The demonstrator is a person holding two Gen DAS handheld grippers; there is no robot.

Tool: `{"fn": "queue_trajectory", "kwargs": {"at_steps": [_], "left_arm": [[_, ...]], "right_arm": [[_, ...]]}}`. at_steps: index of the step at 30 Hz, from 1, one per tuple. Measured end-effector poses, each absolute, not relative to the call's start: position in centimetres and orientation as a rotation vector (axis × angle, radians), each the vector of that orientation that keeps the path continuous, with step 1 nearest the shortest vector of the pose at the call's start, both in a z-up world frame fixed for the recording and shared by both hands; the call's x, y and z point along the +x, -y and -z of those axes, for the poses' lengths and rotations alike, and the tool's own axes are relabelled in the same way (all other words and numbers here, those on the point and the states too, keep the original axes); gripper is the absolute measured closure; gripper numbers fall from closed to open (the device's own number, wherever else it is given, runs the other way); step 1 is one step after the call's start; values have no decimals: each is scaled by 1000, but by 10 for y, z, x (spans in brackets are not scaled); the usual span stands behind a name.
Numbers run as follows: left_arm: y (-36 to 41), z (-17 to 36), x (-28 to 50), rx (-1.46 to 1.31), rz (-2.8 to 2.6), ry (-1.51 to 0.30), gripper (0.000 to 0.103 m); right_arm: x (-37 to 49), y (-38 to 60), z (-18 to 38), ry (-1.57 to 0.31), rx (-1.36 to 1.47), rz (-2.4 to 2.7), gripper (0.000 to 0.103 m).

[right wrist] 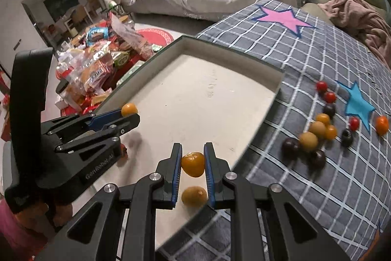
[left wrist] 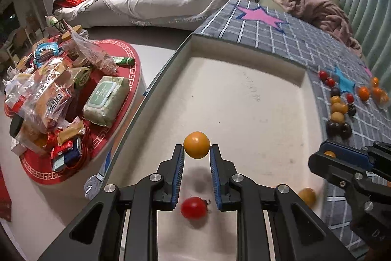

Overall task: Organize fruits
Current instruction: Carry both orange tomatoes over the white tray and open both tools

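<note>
Left claw [left wrist: 196,151]: pads closed on a yellow-orange tomato [left wrist: 196,144], pinched at the very fingertips, held above the tray floor [left wrist: 244,114] with its shadow on the floor underneath. Right claw [right wrist: 193,158]: narrow, gripping a second orange tomato [right wrist: 193,164] a little further back between the pads.

Beneath you:
- Below the left claw, nearer the camera, a red tomato [left wrist: 194,208] lies loose on the tray floor.
- Below the right claw, a loose yellow tomato [right wrist: 194,196] sits on the tray floor close to the near rim.

Relation that matters: both held fruits hang over the tray's near end, left claw toward the tray's left wall [right wrist: 141,70], right claw toward its right rim. Each fruit's drop line falls beside a fruit already lying there, not on it. The far half of the tray is bare, so a release there is open to you, though round fruit will likely roll.

Further out: the unsorted heap [right wrist: 315,133] of red, dark and orange fruit lies on the checked cloth [right wrist: 305,45] to the right of the tray. Your right claw is the nearer one to it; the left would have to cross the tray.
</note>
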State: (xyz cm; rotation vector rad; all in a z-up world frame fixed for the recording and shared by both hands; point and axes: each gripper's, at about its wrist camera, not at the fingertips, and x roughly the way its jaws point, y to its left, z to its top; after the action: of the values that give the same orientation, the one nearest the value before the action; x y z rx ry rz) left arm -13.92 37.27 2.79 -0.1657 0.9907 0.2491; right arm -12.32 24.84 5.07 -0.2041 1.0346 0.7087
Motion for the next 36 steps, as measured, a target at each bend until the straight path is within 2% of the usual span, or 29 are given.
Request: {"fn": "queue_trajectory", "kwargs": {"at_steps": [13, 14, 16, 19, 23, 28, 36], "left_arm": [[-372, -13, -133, -127, -277, -1025, 80], [-372, -13, -134, -126, -277, -1026, 79], [-372, -13, -133, -128, -276, -1028, 79], [-373, -14, -134, -137, -274, -1033, 79], [-372, -14, -134, -130, -271, -1039, 79], [-372, -18, -135, -143, -256, -1033, 79], [-367, -31, -138, -183, -188, -996, 79]], "right_arm": [[-123, -268, -18, -1079, -322, -713, 82], [-125, -269, -18, -1077, -329, -715, 80], [-127, -270, -20, -1069, -338, -724, 61], [-131, -271, -24, -1033, -379, -717, 43], [-135, -269, -29, -1016, -388, -714, 40], [-141, -263, -42, -969, -408, -697, 25], [-146, -239, -58, -943, -388, -657, 24]]}}
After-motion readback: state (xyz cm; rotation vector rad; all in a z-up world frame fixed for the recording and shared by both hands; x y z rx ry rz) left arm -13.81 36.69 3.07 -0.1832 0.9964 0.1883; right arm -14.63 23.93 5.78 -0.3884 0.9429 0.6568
